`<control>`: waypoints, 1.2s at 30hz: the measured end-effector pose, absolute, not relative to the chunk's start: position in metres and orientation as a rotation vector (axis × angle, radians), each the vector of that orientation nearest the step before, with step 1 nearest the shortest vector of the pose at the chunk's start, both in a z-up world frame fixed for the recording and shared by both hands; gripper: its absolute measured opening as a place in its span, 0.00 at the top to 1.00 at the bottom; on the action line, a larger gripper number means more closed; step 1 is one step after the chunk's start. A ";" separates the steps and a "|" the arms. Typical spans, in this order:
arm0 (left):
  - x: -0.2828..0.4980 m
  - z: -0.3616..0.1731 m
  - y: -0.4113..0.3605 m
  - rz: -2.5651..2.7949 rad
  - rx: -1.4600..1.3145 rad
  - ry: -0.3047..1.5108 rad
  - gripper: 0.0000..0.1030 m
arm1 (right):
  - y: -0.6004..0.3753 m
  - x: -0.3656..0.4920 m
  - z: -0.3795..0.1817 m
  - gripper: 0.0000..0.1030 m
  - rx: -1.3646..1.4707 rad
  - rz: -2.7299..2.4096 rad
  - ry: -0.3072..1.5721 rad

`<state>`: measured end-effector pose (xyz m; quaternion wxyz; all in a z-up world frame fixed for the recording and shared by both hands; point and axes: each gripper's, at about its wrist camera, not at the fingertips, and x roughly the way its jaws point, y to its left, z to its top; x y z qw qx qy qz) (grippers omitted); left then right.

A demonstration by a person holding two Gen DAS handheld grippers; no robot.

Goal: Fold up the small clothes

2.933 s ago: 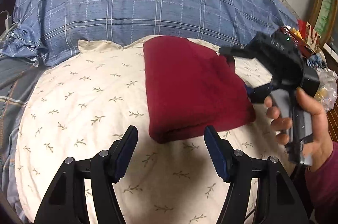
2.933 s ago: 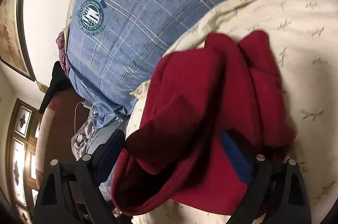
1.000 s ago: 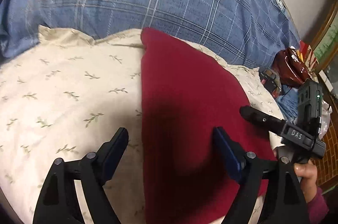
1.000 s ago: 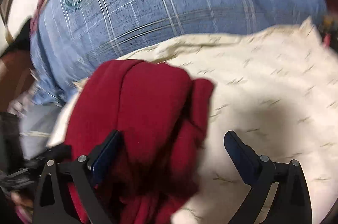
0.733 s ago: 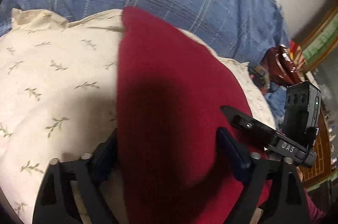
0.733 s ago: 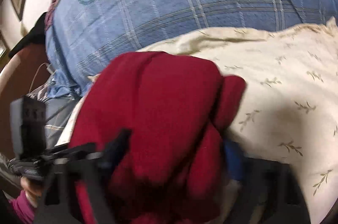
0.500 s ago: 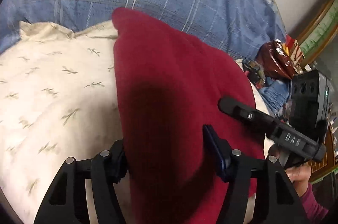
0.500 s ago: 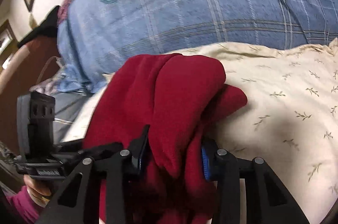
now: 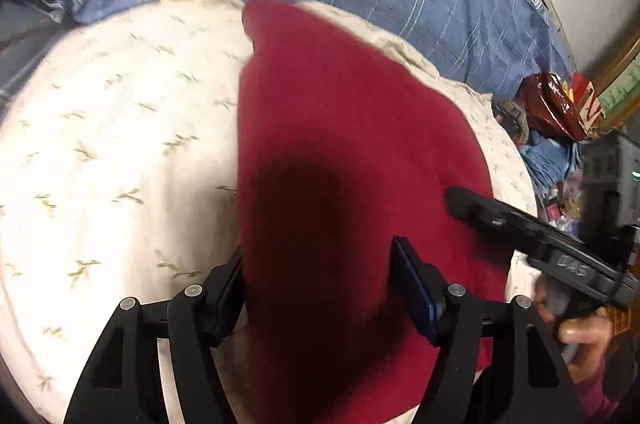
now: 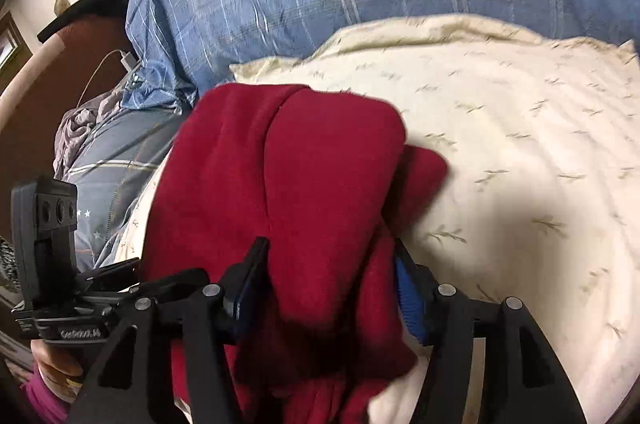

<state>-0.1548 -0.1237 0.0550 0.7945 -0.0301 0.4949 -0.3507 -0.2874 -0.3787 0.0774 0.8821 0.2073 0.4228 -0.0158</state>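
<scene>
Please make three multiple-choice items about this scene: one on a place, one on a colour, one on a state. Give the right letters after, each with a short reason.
1. What does the garment lie on?
A. a bare wooden floor
B. a cream pillow with a leaf print
C. a metal tray

2. What colour is the garment?
A. dark red
B. green
C. white

3. How does the garment stand to the left gripper and the right gripper?
A. it lies far from both
B. only the right has it between its fingers
C. each has a part of it between its fingers

Answers:
1 B, the pillow shows under and around the cloth in both views.
2 A, it is dark red all over.
3 C, in each wrist view the cloth fills the gap between the fingers; both sets of jaws have just been opening a little.
</scene>
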 end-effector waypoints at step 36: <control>-0.302 0.127 -0.087 -0.463 0.085 0.615 0.31 | -0.314 -0.347 0.124 0.22 0.184 -0.135 0.715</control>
